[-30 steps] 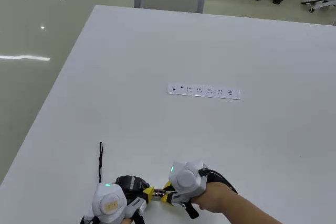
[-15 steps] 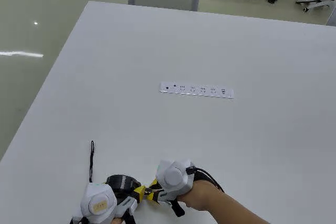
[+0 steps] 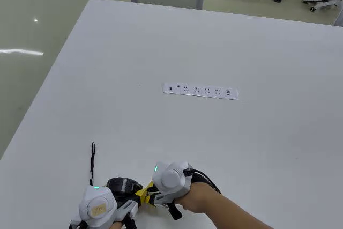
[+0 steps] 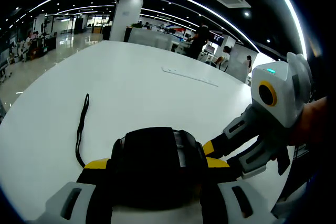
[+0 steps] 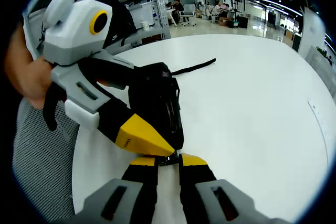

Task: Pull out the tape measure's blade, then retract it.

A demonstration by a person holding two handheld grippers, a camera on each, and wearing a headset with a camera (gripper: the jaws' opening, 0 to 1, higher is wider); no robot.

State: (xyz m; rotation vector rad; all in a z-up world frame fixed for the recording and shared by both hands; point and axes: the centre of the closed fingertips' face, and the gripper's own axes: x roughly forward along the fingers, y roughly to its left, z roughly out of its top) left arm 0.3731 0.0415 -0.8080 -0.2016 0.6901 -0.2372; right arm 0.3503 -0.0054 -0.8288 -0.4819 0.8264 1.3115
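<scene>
**Gripping the tape measure's case and its blade end**

You had the left gripper clamped on the tape measure. Its black case sat squarely between the jaws, with a yellow pad pressed against each flank. Ahead of those jaws and off to their left, the black wrist strap trailed away from the case and lay in a loose line on the white table. Far ahead of the jaws, the white power strip lay flat on the table, well apart from the work.

Your right gripper came at the case from the opposite side. Its jaws stood almost together, pinching a small dark piece right at the mouth of the case, which I took for the blade end. The tips of these jaws sat just beside the case. One yellow jaw of the left gripper lay just ahead of the right jaws' tips. I could not tell whether it touched them. Beyond the right jaws, the strap ran on across the table, away from the case.

In the head view the two grippers met tip to tip with the case between them, low over the table top. Your hand was wrapped around the right gripper behind its jaws.
</scene>
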